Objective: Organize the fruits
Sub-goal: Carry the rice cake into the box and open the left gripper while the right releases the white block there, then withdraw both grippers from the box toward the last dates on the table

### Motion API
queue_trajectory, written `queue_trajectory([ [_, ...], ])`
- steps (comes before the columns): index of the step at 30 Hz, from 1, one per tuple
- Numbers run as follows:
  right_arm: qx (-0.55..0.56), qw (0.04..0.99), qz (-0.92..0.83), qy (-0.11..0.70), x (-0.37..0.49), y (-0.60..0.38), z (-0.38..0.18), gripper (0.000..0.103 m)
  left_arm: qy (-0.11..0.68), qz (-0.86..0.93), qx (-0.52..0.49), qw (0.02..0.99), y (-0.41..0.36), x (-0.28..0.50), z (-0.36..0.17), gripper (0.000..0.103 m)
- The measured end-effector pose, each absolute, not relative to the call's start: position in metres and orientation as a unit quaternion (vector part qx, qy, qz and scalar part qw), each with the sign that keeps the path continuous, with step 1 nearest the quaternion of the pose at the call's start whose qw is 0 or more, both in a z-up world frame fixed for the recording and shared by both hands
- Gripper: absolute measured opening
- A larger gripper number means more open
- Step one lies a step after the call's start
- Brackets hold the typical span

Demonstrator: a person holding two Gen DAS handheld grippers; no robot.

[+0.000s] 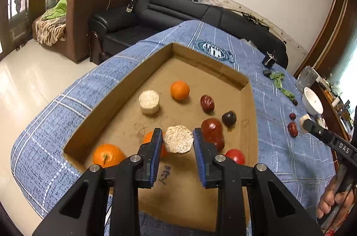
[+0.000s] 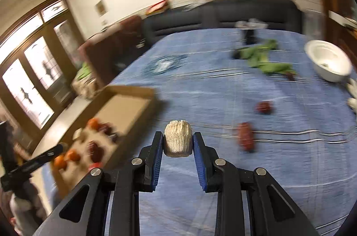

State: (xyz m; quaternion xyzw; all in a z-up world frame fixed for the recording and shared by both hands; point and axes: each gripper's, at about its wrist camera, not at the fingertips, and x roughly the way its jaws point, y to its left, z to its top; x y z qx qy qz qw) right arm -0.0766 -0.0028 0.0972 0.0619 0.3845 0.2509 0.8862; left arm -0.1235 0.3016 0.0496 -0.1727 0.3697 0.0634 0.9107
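Blue-checked tablecloth point(image 1: 290, 146) under cardboard tray point(image 1: 125, 79), black sofa behind. Left gripper point(image 1: 178, 141) clenched on a puffed-grain cake point(image 1: 178, 139) over the tray's near half, right gripper point(image 2: 177, 142) clamped on a second cake point(image 2: 178, 139) above bare cloth, tray at 9 o'clock; lower gently beside white cake point(image 1: 149, 101), clear of oranges point(image 1: 179, 90). Right view smeared, red fruits point(image 2: 245, 136) at 2 o'clock hard to identify.

We are seeing a blue-clothed table point(image 1: 279, 160) carrying a cardboard tray point(image 1: 125, 88), red dates point(image 2: 245, 135), a green cloth point(image 2: 265, 59) and a white bowl point(image 2: 328, 62).
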Motion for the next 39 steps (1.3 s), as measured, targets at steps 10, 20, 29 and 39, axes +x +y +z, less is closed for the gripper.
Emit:
queue_trajectory([
  [10,0.005,0.837,0.358,0.414,-0.116,0.109,0.078,0.031,0.389,0.065,-0.171,0.903,0.303,-0.124,0.037,0.027],
  [20,-0.063,0.823,0.373,0.423,-0.139,0.151,0.050,0.031,0.365,0.068,-0.216,0.903,0.318,-0.138,0.048,0.041],
  [29,-0.083,0.829,0.374,0.408,-0.147,0.158,0.055,0.051,0.346,0.082,-0.225,0.907,0.325,-0.151,0.063,0.050],
  [39,-0.058,0.864,0.331,0.374,-0.162,0.105,0.091,0.067,0.319,0.124,-0.145,0.928,0.294,-0.165,0.087,0.083],
])
